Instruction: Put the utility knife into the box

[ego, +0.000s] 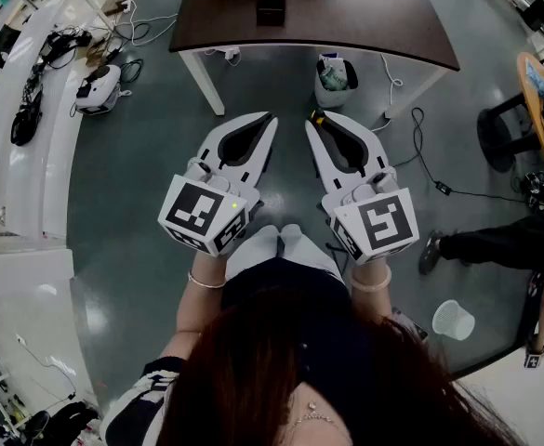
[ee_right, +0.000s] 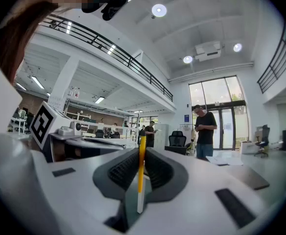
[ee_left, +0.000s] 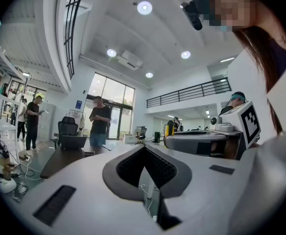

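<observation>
My right gripper is shut on a thin yellow utility knife, which stands on edge between the jaws in the right gripper view. Its yellow and black end pokes out at the jaw tips. My left gripper is held beside the right one, shut with nothing in it. Both grippers are over the floor, pointing at a dark brown table. A small black box stands on that table, well ahead of the grippers.
A white bin with things in it stands under the table's edge. Cables trail over the floor to the right. A seated person's legs and a white basket are at the right. A white counter runs along the left.
</observation>
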{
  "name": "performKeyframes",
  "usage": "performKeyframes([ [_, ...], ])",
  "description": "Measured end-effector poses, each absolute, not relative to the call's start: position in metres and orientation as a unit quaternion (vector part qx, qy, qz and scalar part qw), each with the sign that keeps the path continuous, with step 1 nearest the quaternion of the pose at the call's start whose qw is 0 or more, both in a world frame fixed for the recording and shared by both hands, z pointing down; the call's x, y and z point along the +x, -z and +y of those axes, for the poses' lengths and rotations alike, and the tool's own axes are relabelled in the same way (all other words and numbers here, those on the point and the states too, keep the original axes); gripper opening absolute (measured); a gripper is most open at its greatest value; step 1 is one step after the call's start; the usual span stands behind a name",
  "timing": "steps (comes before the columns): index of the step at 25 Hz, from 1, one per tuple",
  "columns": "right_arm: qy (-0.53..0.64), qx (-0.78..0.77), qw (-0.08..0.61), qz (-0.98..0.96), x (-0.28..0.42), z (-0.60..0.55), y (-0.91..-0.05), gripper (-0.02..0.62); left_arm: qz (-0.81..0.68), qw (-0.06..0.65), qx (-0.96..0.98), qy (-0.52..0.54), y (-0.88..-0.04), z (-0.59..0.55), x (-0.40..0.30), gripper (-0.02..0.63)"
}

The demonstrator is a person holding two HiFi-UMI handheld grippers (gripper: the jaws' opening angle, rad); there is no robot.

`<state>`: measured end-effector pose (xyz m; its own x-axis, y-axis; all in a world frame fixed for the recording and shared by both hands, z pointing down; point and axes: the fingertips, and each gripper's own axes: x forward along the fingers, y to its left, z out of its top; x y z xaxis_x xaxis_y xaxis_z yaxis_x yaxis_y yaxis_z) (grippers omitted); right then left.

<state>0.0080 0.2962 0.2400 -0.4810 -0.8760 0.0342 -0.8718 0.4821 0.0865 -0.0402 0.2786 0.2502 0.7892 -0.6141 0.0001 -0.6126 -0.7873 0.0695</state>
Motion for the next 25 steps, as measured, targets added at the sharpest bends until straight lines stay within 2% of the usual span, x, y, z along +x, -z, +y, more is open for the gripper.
performKeyframes([
  [17, 0.022, 0.496, 0.024, -0.868, 0.027, 0.272, -0.240, 0.049, -0.326, 0.040, 0.944, 0.005, -0.256, 0.250, -0.019, 0.000],
  [25, 0.019, 0.482, 0.024, -0.876, 0.048, 0.226, -0.245, 0.049, -0.344, 0.044, 0.938, 0.003, -0.260, 0.210, -0.002, 0.001],
])
